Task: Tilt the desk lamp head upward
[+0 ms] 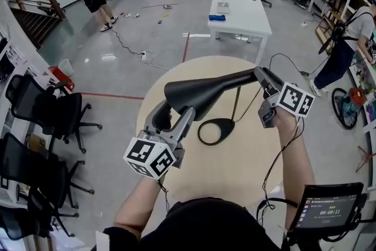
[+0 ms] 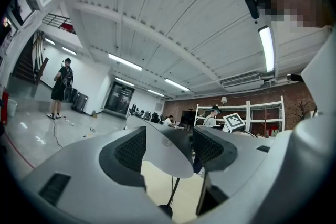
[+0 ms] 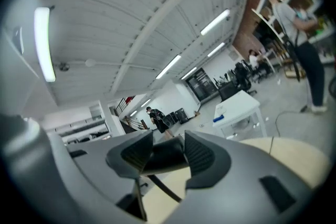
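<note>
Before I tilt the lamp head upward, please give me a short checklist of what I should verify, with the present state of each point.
1. Left gripper grips the lamp head at its wide shade end: ok, the shade is held from both sides.
2. Right gripper grips the head's narrow rear end: ok, the jaws are shut on it.
3. Lamp base lies flat on the table, well inside the edge: ok.
4. Stem stands apart from both grippers: ok.
5. The head's joint turns freely: cannot tell.
</note>
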Tool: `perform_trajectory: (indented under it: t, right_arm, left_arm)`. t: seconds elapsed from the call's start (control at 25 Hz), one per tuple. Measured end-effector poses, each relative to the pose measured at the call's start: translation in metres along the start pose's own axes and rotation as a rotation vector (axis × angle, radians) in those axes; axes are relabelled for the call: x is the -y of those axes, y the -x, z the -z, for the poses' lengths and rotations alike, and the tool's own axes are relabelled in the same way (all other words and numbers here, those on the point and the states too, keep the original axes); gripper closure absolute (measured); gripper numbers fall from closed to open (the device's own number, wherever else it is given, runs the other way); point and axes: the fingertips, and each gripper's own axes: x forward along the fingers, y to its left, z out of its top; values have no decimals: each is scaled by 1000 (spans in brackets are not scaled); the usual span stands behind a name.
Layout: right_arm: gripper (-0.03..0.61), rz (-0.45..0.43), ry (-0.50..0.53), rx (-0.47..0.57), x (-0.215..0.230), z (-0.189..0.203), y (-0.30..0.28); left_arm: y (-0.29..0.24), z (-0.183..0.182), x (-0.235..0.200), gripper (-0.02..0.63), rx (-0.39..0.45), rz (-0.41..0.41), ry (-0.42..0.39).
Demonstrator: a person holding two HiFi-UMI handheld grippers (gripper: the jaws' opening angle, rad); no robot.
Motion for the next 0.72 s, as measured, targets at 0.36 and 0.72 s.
perform_trajectory:
  t: [0.36,0.72]
  right_arm:
    - [387,25,40,18,0,4,0]
    - [387,-10,-82,35,5,11,-3]
  left_arm:
    - [-5,6,17,330,-4,-33,-82]
    - [-12,-18,24,330,8,-9,-145]
